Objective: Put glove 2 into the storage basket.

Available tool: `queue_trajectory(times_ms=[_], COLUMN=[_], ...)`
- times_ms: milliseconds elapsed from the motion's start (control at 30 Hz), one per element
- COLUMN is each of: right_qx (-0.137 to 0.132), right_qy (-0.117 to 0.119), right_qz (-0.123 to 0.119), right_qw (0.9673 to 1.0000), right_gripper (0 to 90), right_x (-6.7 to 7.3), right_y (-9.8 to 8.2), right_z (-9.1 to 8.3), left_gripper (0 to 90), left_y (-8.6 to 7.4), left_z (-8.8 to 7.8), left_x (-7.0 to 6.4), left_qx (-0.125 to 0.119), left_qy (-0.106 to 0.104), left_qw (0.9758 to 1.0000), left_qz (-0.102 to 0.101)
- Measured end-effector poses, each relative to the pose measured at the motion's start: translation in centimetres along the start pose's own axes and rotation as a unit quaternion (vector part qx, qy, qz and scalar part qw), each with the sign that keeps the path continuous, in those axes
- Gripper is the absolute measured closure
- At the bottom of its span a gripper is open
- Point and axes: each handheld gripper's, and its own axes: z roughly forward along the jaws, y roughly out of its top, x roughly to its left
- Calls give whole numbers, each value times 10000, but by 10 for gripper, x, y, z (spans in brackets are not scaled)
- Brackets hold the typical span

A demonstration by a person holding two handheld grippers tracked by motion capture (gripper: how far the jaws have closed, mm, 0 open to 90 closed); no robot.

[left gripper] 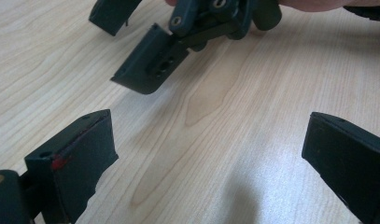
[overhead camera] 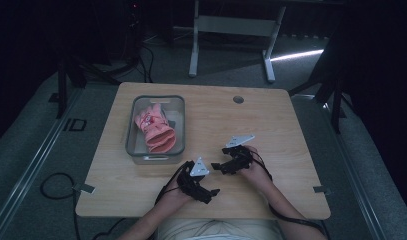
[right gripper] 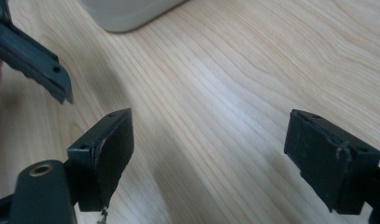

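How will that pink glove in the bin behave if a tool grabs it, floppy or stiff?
Probably floppy: the pink glove lies creased and bunched in the grey bin, so it should sag and drape when lifted. Likely light for its size, being soft fabric. The ribbed cuff looks thick enough to pinch, and it seems unlikely to roll or slip.

Pink glove [overhead camera: 154,129] lies crumpled inside the clear bin [overhead camera: 132,110].

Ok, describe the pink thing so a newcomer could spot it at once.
Start at the wooden table and look to its far left part, where a clear plastic bin sits. The pink glove lies inside it. It is the only pink, soft thing there; both grippers nearby are black.
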Motion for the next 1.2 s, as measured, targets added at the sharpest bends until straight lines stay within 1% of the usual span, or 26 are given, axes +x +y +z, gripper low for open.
queue_trajectory(times_ms=[33, 133, 167, 200, 233, 267, 300, 333, 367, 500, 633, 733, 800, 867, 967, 1200], right_qx=[-3, -39, -39, -72, -72, -83, -83, -168, -209, -343, -445, -483, -534, -553, -598, -604], right_qy=[-47, -156, -156, -232, -232, -291, -291, -440, -518, -774, -1065, -1208, -1265, -1364, -1426, -1466], right_qz=[-20, 44, 44, 168, 168, 184, 184, 268, 282, 376, 475, 557, 618, 615, 655, 598], right_qw=[10000, 9999, 9999, 9996, 9996, 9994, 9994, 9985, 9980, 9957, 9922, 9899, 9886, 9872, 9858, 9855], right_gripper=[157, 155, 155, 153, 153, 153, 152, 153, 152, 150, 148, 148, 148, 148, 147, 147], right_x=[-1, -3, -3, -6, -6, -7, -7, -10, -10, -15, -20, -23, -25, -26, -27, -26], right_y=[-3, -10, -10, -15, -15, -16, -16, -19, -19, -22, -24, -26, -27, -27, -28, -28], right_z=[0, -1, -1, -2, -2, -3, -3, -6, -7, -11, -16, -19, -20, -21, -22, -22], left_gripper=[23, 22, 22, 22, 22, 22, 22, 22, 22, 22, 22, 22, 22, 22, 22, 22], left_y=[-1, -2, -2, -3, -3, -3, -4, -4, -4, -4, -5, -6, -6, -7, -7, -8], left_z=[1, 1, 1, 1, 1, 1, 1, 1, 1, 1, 0, -1, -1, -1, -1, 0], left_x=[1, 3, 3, 3, 3, 3, 4, 3, 3, 2, 2, 3, 3, 3, 3, 2], left_qx=[-10, -77, -77, -83, -83, -83, -72, -81, -95, -126, -179, -227, -218, -229, -228, -211], left_qy=[-8, 7, 7, 27, 27, 27, 63, 72, 75, 96, 117, 133, 160, 146, 146, 135], left_qw=[10000, 9999, 9999, 9999, 9999, 9999, 9999, 9999, 9999, 9999, 9998, 9996, 9996, 9996, 9996, 9996], left_qz=[-53, -94, -94, -73, -73, -73, -48, -48, -48, -24, -57, -108, -104, -113, -101, -93])
